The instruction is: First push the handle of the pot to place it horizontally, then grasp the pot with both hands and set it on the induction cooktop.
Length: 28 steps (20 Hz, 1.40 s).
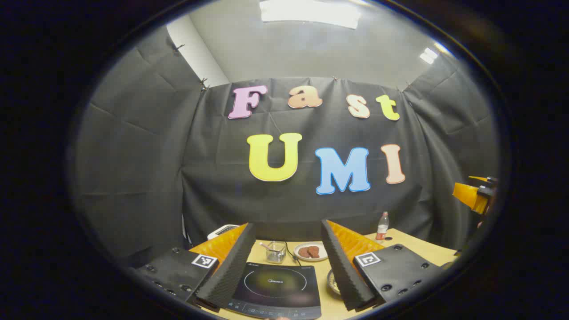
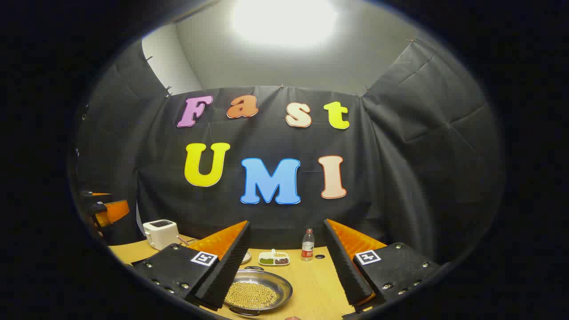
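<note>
The black induction cooktop [image 1: 276, 285] lies flat on the wooden table, low between the fingers of my left gripper [image 1: 286, 223], which is open and holds nothing. A sliver of the silver pot [image 1: 332, 281] peeks out just right of the cooktop, behind one finger. In the right gripper view the pot [image 2: 258, 291] is a shallow metal pan with yellow beans in it and a small handle [image 2: 253, 268] on its far rim. It sits low and left between the fingers of my open, empty right gripper [image 2: 286, 222]. Both grippers hover above the table, apart from the pot.
Behind the cooktop stand a small glass container [image 1: 275, 251], a plate of brown pieces [image 1: 311, 252] and a bottle [image 1: 382, 226]. A white toaster [image 2: 161, 232], a divided dish of beans [image 2: 274, 258] and the bottle [image 2: 307, 244] line the table's back. The black cloth wall closes the booth.
</note>
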Motion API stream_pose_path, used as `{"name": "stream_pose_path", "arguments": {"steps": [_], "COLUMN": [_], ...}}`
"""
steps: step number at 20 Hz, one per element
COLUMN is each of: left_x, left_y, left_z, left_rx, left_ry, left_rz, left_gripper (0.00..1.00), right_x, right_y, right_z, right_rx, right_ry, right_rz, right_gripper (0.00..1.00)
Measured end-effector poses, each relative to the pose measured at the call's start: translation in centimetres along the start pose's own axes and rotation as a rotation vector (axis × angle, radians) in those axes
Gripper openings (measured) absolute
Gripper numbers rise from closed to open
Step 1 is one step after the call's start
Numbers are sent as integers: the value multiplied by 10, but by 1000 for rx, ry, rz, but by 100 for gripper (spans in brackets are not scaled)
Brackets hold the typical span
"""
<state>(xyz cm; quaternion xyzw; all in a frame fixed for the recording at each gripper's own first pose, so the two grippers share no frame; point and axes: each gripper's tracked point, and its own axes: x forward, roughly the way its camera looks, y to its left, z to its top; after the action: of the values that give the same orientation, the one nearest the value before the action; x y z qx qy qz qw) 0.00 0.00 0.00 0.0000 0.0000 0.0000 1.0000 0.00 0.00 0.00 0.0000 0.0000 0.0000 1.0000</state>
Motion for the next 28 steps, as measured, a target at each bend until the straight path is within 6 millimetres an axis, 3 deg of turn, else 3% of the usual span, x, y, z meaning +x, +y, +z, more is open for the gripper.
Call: {"name": "stream_pose_path", "arguments": {"steps": [4,5,15,28], "left_x": [-9,-10,-11,-10], "left_y": [-5,-7,-6,9], "left_z": [5,5,13,7], "left_rx": [1,-1,8,3], "left_ry": [-13,-13,-24,-13], "left_rz": [6,7,21,14], "left_gripper": [94,99,96,96], "right_x": [-3,-4,-4,-9], "right_y": [-4,-5,-8,10], "right_z": [3,4,9,6], "right_rx": [-3,-3,-8,-9], "right_ry": [-9,-12,-25,-12], "right_rz": [9,11,6,6], "right_gripper": [97,97,97,97]}}
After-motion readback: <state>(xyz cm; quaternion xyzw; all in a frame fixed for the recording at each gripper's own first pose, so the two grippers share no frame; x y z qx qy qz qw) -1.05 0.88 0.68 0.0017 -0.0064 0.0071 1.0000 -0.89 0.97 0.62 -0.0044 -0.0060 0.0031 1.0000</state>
